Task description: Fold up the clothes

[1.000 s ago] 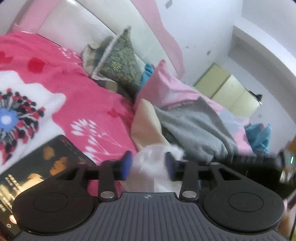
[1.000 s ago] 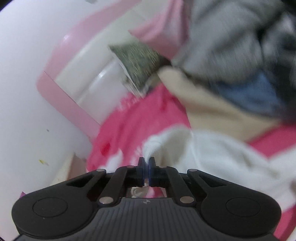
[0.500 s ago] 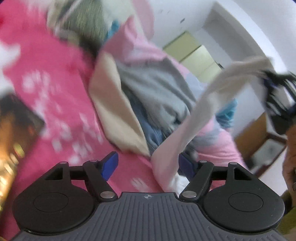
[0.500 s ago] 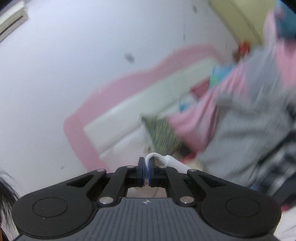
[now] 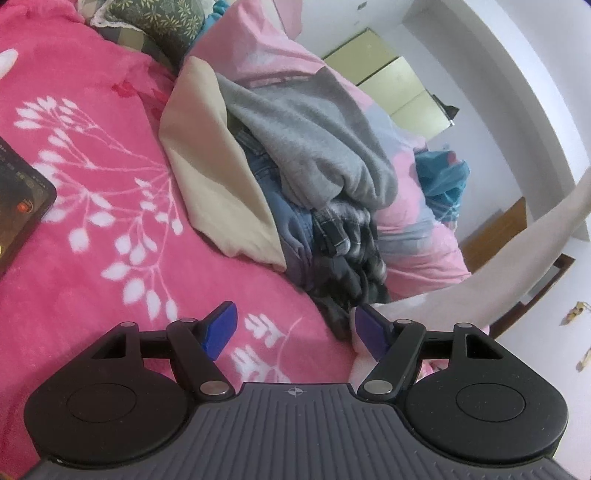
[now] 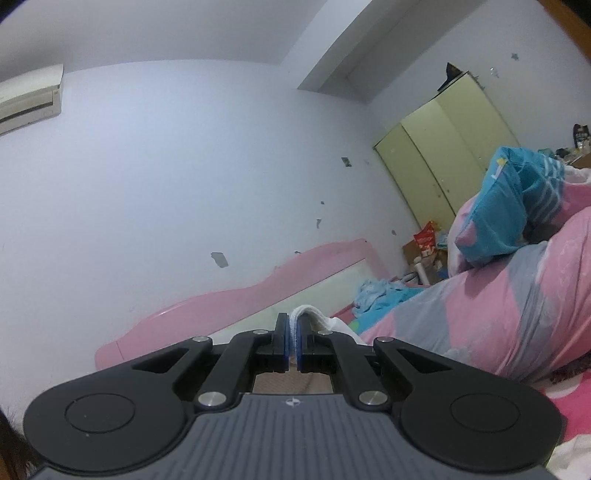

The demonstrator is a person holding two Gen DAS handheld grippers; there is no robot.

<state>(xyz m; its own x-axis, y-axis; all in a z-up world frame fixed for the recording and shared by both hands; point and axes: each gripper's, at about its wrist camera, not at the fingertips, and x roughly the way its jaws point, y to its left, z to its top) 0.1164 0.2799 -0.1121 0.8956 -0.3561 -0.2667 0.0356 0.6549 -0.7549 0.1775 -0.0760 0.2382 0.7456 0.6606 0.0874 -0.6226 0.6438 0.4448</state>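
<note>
Pinching a white garment (image 6: pixel 301 314), the right gripper (image 6: pixel 293 345) is clamping tight; the left gripper (image 5: pixel 295 330) is gaping empty, the cloth perhaps brushing its right finger.

A heap of clothes (image 5: pixel 314 155) lay on the blanket (image 5: pixel 92 240) ahead of the left gripper (image 5: pixel 295 330), a cushion (image 5: pixel 159 26) behind it, a quilt (image 5: pixel 413 229) to its right. A tablet (image 5: pixel 18 206) sat on the blanket's left edge. A garment (image 5: pixel 480 280) stretched up rightward from beside the gripper's right finger. The wardrobe (image 6: pixel 450 147) stood beyond the bed.
</note>
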